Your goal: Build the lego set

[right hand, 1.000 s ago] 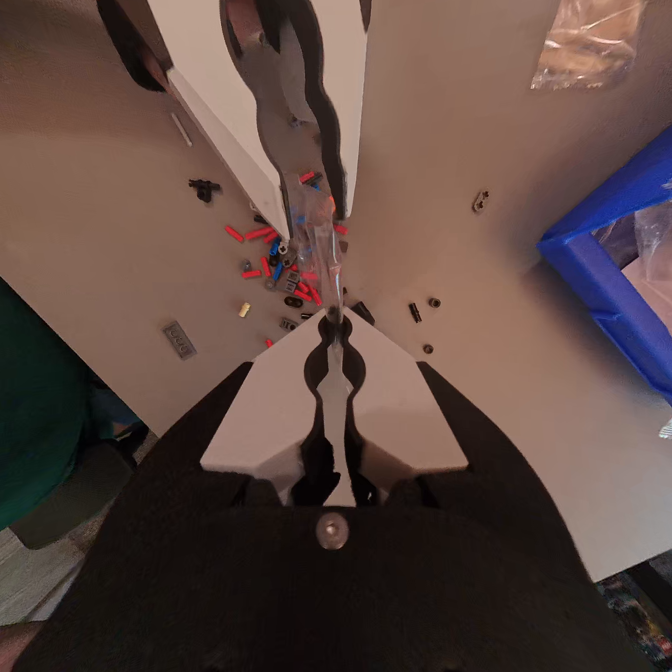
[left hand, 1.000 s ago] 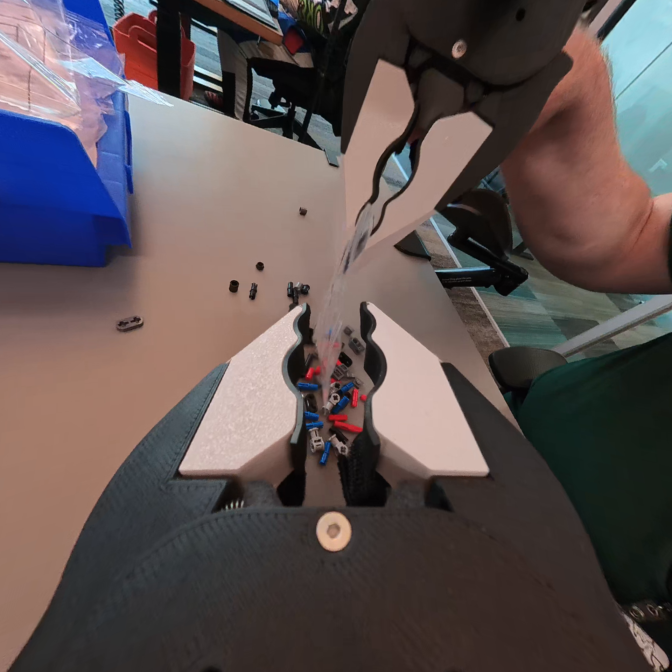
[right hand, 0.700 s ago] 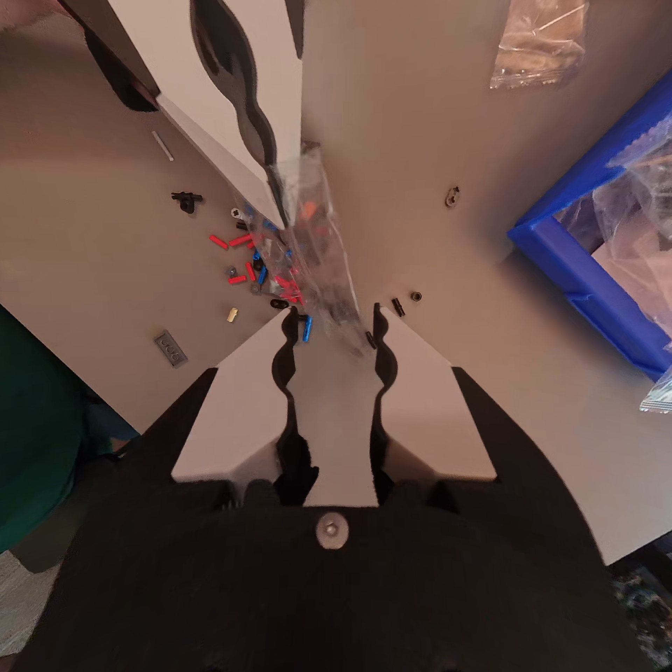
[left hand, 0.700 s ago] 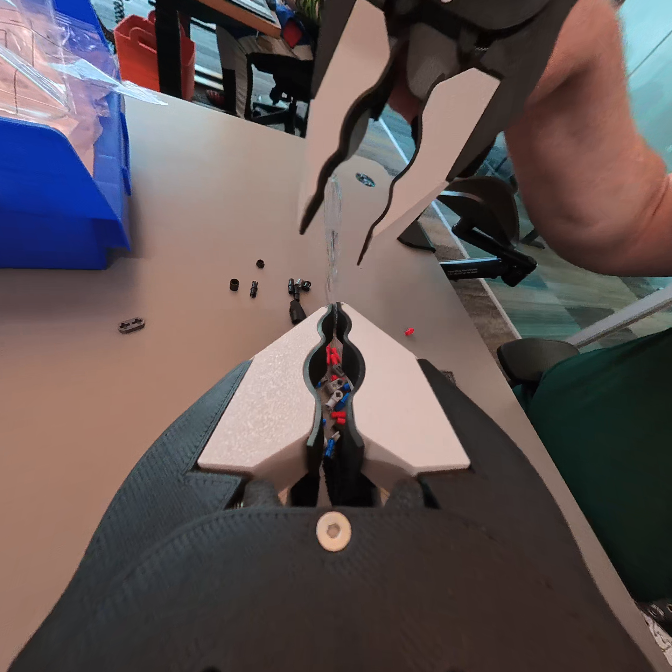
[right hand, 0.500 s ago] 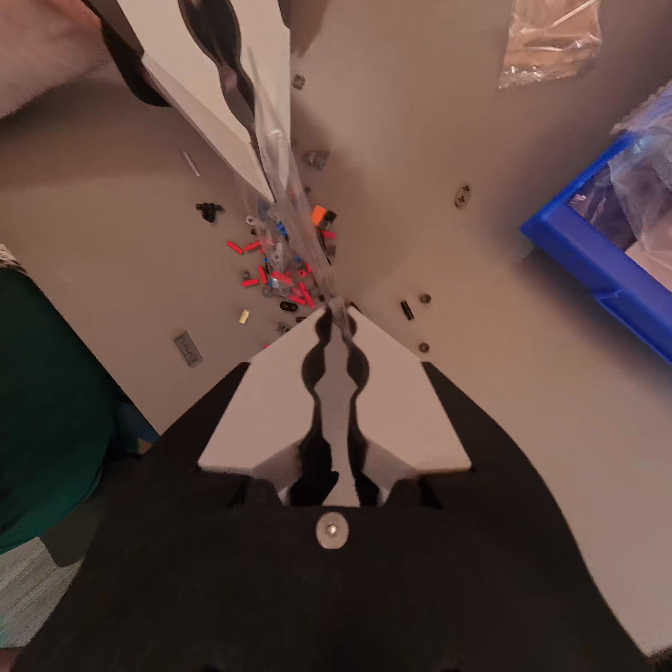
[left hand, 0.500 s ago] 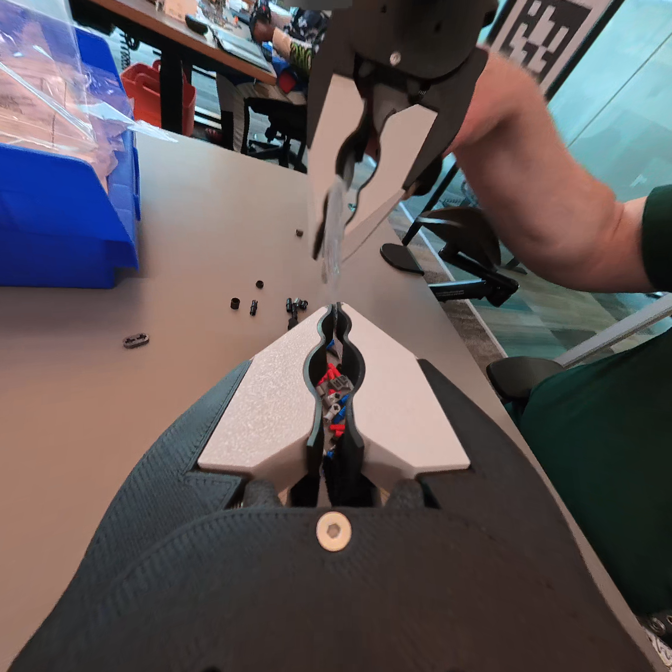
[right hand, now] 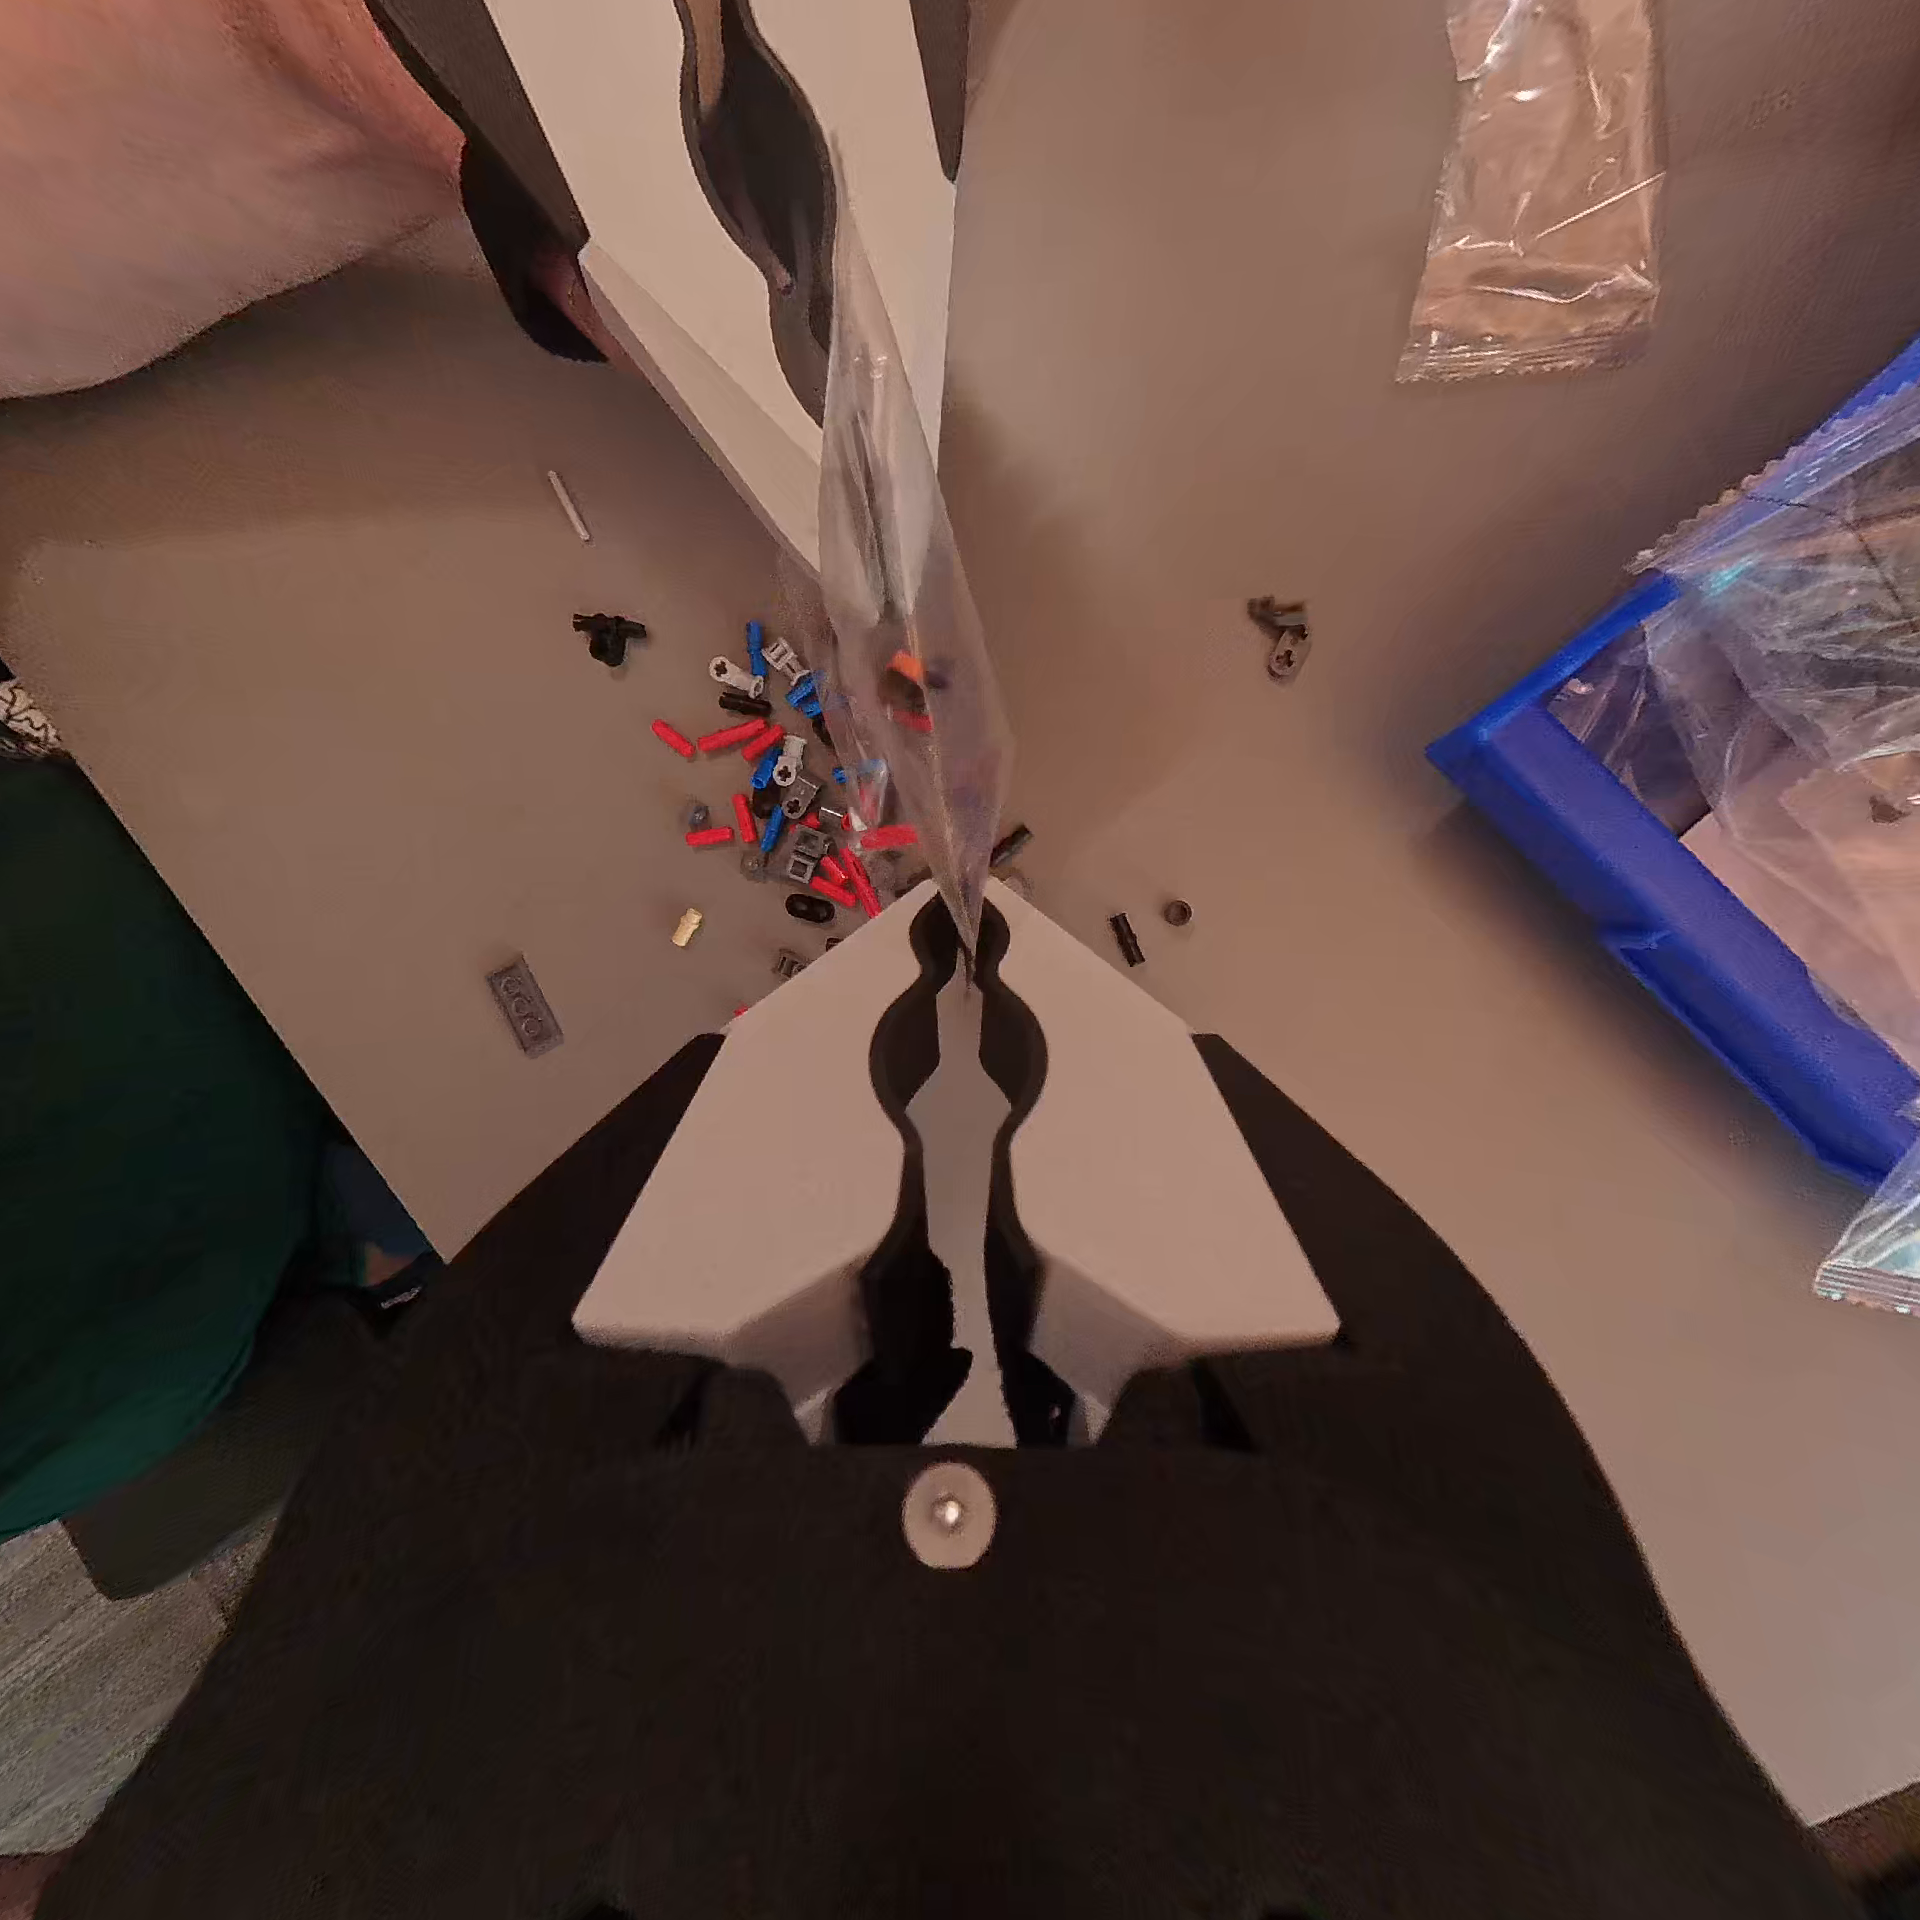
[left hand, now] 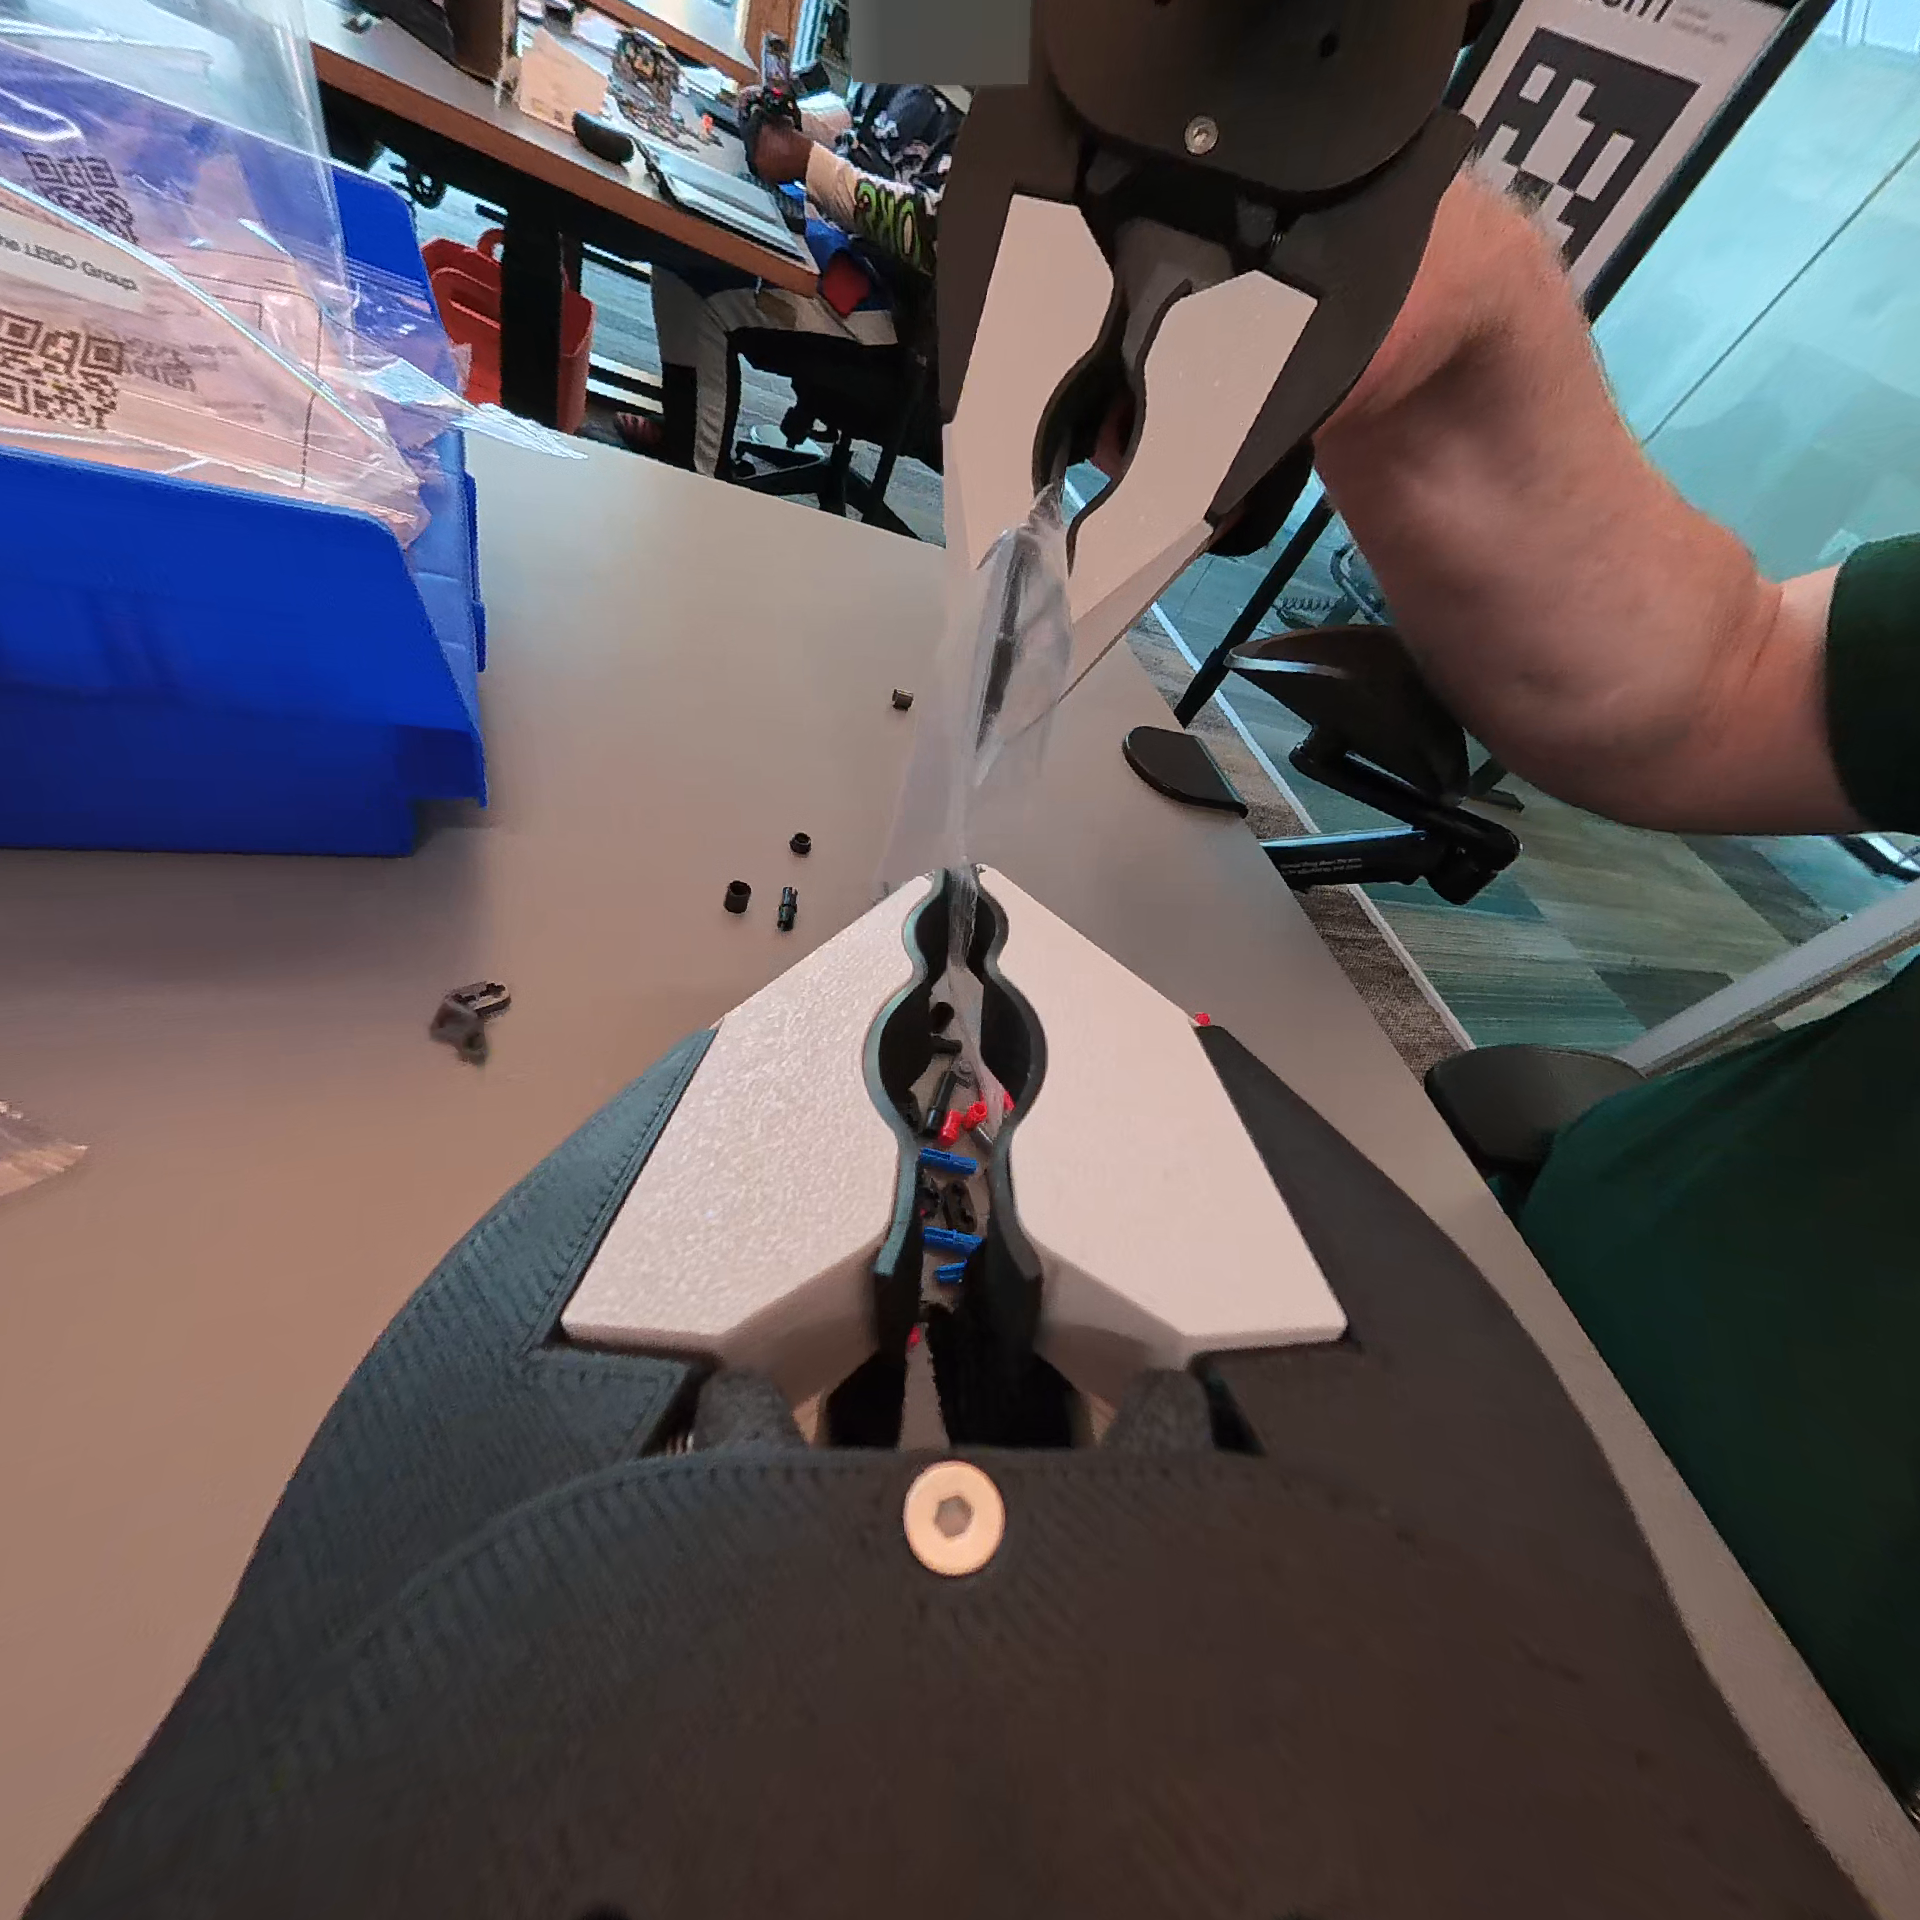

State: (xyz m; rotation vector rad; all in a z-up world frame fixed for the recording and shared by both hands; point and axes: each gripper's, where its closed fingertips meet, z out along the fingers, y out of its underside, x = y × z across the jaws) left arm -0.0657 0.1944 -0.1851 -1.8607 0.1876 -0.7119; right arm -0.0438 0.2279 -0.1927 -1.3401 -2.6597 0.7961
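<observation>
A clear plastic bag [left hand: 997, 665] is stretched between both grippers, with a few small parts still inside it [right hand: 906, 670]. My left gripper [left hand: 961, 883] is shut on its near end. My right gripper [right hand: 961, 920] is shut on the other end and shows above in the left wrist view [left hand: 1023, 582]. The left gripper shows at the top of the right wrist view [right hand: 862, 457]. A pile of small red, blue and grey lego parts [right hand: 790, 790] lies on the table under the bag and shows through the left jaw gap [left hand: 951, 1153].
A blue bin [right hand: 1662, 914] with plastic bags stands to one side [left hand: 229, 665]. Another clear bag [right hand: 1538, 208] lies on the table. Loose bits lie about: a grey plate [right hand: 525, 1003], a black pin [right hand: 608, 634], a grey piece [left hand: 468, 1013], black bushes [left hand: 738, 896]. The table edge [left hand: 1299, 914] runs close by. Tip to tip, the grippers are about 5 centimeters apart. The grey piece [left hand: 468, 1013] is about equally far from each gripper, around 15 centimeters. The right camera catches it too, in the right wrist view [right hand: 1283, 639].
My left gripper shut on the bag. My right gripper opened, let the bag go, then shut on it again. The bag is now pulled taut between them.
</observation>
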